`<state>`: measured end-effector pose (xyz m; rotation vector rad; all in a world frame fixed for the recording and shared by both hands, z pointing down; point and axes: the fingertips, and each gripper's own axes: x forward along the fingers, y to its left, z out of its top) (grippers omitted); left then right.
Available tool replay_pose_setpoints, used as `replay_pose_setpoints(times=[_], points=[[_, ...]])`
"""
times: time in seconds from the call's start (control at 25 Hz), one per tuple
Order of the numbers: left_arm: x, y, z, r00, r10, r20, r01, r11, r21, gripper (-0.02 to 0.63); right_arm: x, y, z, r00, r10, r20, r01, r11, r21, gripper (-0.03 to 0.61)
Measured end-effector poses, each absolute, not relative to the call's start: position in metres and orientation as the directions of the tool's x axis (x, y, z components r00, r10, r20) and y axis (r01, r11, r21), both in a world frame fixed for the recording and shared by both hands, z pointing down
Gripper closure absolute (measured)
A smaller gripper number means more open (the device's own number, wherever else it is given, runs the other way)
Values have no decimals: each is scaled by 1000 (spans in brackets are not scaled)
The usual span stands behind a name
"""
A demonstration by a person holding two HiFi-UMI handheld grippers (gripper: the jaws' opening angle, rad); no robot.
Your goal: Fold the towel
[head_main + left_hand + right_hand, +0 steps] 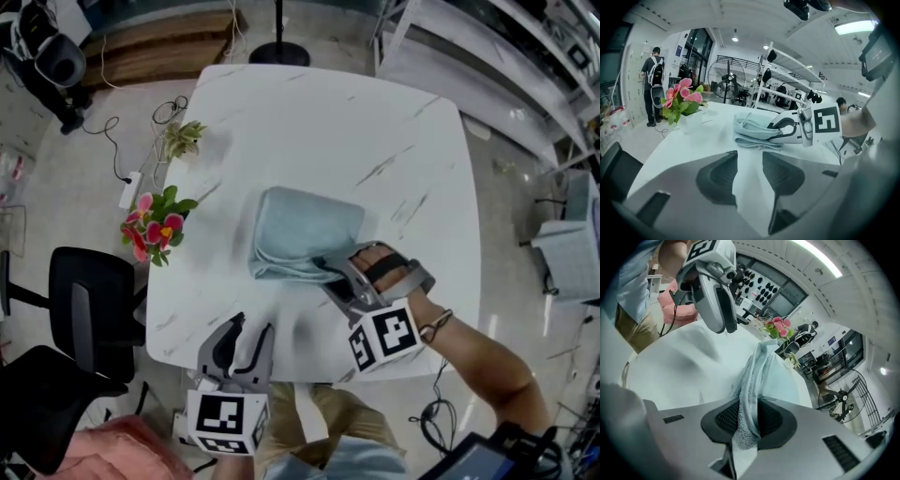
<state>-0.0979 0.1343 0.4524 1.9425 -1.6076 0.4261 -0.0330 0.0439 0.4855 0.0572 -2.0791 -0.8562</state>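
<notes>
White marble counter (pixel 319 122), on which we find the doubled towel (pixel 302 232) near centre: the right gripper (pixel 336 274) pinches its 5 o'clock corner between closed jaws, whereas the left gripper (pixel 247 336), jaws apart and empty, sits at 7 o'clock, the towel toward its 1 o'clock.

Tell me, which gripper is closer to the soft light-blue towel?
Right. The right gripper has its fingers clamped on the folded light-blue towel; the left gripper hangs open over the white table, near its front edge, apart from the towel.
</notes>
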Motion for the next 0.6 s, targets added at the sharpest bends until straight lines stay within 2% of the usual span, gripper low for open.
replay_pose_setpoints(times=[0.16, 0.36, 0.44, 0.6], points=[[-91, 136, 449, 225, -781, 582, -968, -112, 224, 445, -37, 46, 486, -639, -335, 693, 233, 774, 589, 477], [-89, 140, 440, 222, -795, 565, -970, -118, 214, 445, -27, 66, 455, -676, -201, 709, 209, 870, 446, 322], [-90, 139, 434, 224, -806, 548, -969, -124, 215, 445, -21, 67, 443, -697, -139, 704, 154, 929, 336, 308], [-89, 131, 423, 243, -819, 520, -966, -152, 211, 445, -17, 50, 437, -711, -105, 695, 35, 982, 184, 307]])
